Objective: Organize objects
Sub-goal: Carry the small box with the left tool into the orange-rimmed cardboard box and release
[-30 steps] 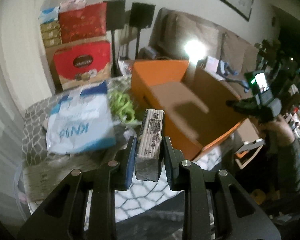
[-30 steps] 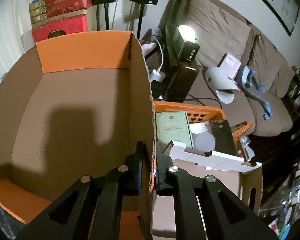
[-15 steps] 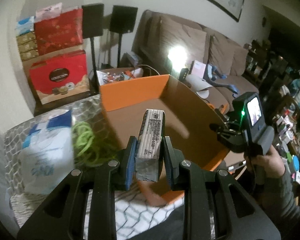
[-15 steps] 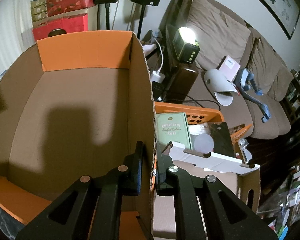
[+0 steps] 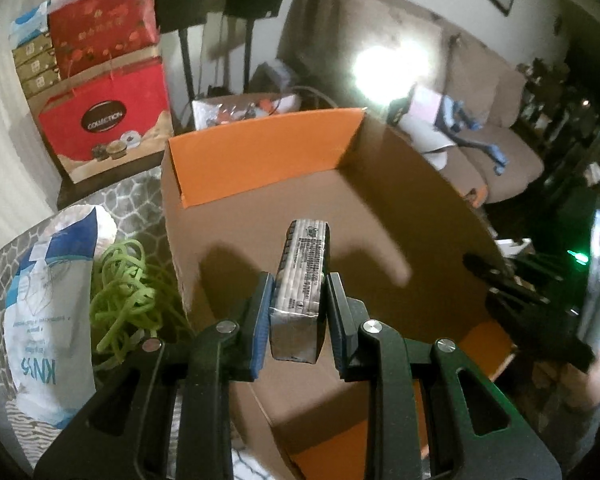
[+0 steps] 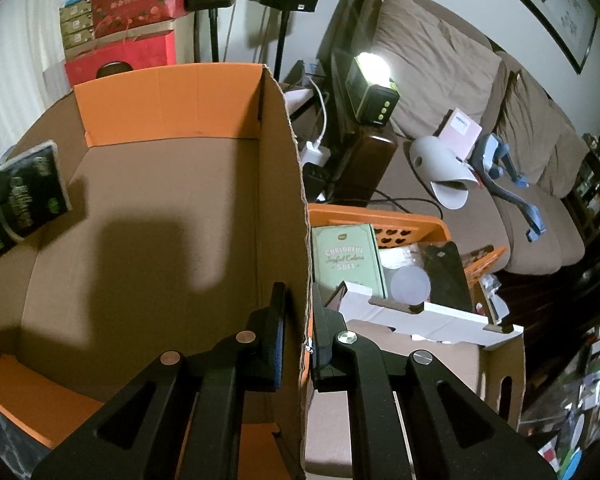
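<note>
My left gripper is shut on a slim silver packet with printed text, held edge-up over the open orange cardboard box. The same packet shows its dark face at the left of the right wrist view, over the box. My right gripper is shut on the right wall of the box, one finger inside, one outside. The box inside looks bare.
A white KN95 bag and green cord tangle lie left of the box on a patterned cloth. Red gift boxes stand behind. An orange crate with a green book sits right of the box; a sofa beyond.
My left gripper has carried the packet rightward and forward from above the KN95 bag to over the box opening. The packet has now entered the right wrist view. My right gripper has stayed put.
</note>
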{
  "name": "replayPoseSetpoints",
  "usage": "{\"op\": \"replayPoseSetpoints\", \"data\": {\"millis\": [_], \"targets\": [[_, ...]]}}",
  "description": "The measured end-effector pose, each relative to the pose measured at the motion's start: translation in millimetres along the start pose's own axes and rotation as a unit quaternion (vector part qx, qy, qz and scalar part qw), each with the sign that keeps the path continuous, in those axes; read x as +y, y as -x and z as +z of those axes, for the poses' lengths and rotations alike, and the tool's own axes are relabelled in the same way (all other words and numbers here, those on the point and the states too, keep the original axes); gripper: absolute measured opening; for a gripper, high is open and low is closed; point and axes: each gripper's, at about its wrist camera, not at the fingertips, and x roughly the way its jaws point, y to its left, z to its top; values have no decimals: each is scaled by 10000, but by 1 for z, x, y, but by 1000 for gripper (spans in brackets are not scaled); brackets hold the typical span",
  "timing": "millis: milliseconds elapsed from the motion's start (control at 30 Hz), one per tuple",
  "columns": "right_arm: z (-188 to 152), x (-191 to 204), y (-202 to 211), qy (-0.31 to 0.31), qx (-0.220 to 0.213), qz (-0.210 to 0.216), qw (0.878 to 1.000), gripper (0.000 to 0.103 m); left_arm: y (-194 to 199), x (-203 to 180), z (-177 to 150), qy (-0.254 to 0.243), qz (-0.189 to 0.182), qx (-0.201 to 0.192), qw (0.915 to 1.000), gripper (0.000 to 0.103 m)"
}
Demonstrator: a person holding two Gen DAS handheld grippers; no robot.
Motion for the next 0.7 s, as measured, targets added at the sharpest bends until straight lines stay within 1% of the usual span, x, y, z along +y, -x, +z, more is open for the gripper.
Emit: {"op": "replayPoseSetpoints", "data": {"millis": [133, 233, 400, 567, 700], "targets": [[0, 0, 0, 7, 5, -6, 10000, 8, -21, -3, 13, 6, 272, 291, 9992, 24], [0, 0, 0, -1, 3, 3, 10000, 8, -32, -5, 23, -14, 447, 439, 9980, 24], [0, 0, 0, 3, 7, -3, 10000, 8, -46, -10, 38, -87, 586, 576, 9966, 24], [-1, -1, 0, -14, 2, 12, 10000, 8, -57, -16, 44, -228, 852, 608, 9942, 24], [-1, -2, 0, -9, 7, 6, 10000, 8, -62, -18, 42, -293, 831, 673, 9938, 25]]}}
